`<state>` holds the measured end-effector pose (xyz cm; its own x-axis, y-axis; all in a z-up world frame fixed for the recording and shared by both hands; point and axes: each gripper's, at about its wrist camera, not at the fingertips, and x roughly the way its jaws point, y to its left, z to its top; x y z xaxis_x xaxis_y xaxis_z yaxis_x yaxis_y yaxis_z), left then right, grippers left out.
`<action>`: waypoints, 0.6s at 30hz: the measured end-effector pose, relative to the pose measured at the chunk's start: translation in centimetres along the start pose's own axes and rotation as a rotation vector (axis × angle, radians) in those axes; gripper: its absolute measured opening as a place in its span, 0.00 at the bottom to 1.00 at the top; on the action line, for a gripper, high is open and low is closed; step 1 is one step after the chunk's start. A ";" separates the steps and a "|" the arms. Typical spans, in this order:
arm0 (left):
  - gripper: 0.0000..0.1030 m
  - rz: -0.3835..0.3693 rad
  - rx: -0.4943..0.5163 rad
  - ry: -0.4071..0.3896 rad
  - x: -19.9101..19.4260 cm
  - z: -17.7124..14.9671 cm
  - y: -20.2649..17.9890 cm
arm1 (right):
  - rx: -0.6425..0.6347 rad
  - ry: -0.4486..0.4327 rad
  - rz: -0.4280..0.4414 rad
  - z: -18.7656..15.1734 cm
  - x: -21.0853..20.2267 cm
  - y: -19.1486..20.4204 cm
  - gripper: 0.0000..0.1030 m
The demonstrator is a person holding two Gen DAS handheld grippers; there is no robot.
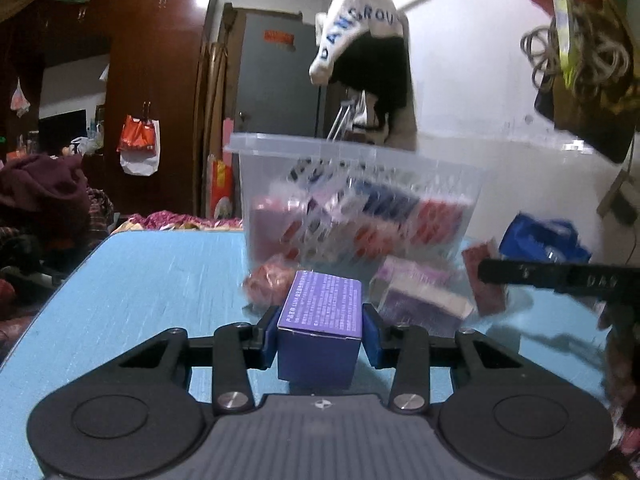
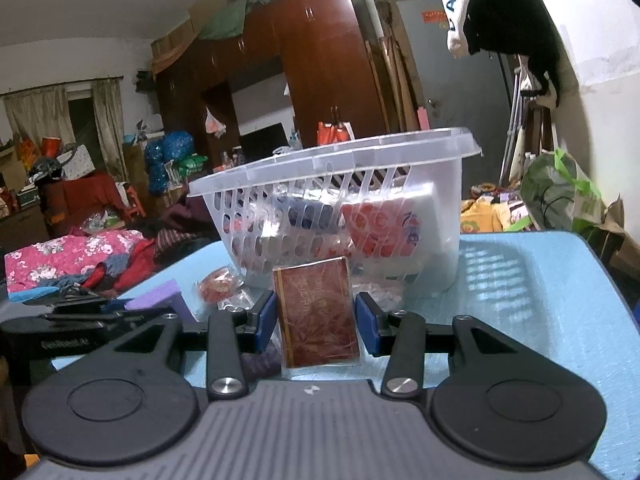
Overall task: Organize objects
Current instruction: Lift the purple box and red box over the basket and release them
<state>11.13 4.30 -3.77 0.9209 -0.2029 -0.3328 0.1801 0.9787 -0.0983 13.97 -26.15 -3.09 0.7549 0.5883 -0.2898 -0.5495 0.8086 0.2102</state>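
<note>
My left gripper (image 1: 320, 330) is shut on a purple box (image 1: 320, 320), held just above the blue table (image 1: 140, 280) in front of the clear plastic basket (image 1: 360, 200). My right gripper (image 2: 316, 320) has its blue pads either side of a dark red box (image 2: 316, 316) in clear wrap; the left pad touches it and a small gap shows at the right pad. The basket (image 2: 440, 216) stands behind it and holds several red, blue and white packs. The right gripper's finger shows in the left wrist view (image 1: 560, 276).
A wrapped red round item (image 2: 218, 284) and a purple-and-white box (image 1: 420, 292) lie on the table by the basket. The left gripper with its purple box (image 2: 156, 296) shows at the left of the right wrist view. The table (image 2: 540, 300) ends near a bed and clutter.
</note>
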 end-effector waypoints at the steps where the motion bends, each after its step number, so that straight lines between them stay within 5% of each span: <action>1: 0.44 -0.006 -0.005 -0.017 -0.3 0.1 0.1 | 0.001 -0.004 0.000 0.0 -0.2 0.0 0.45; 5: 0.44 -0.044 -0.032 -0.089 -1.7 1.4 0.6 | -0.012 -0.056 -0.009 0.7 -2.2 0.5 0.45; 10: 0.44 -0.093 -0.003 -0.220 -2.6 9.4 0.2 | -0.111 -0.201 -0.060 6.9 -4.9 2.4 0.45; 13: 0.44 -0.103 -0.004 -0.186 0.1 14.0 -0.7 | -0.161 -0.201 -0.089 11.9 -2.5 2.9 0.45; 18: 0.44 -0.051 -0.074 -0.057 7.3 17.0 -0.6 | -0.146 -0.040 -0.178 15.6 5.1 1.0 0.45</action>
<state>23.67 2.80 9.83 0.9300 -0.2478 -0.2716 0.2029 0.9620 -0.1829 22.89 -22.34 10.16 0.8566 0.4383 -0.2722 -0.4502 0.8927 0.0206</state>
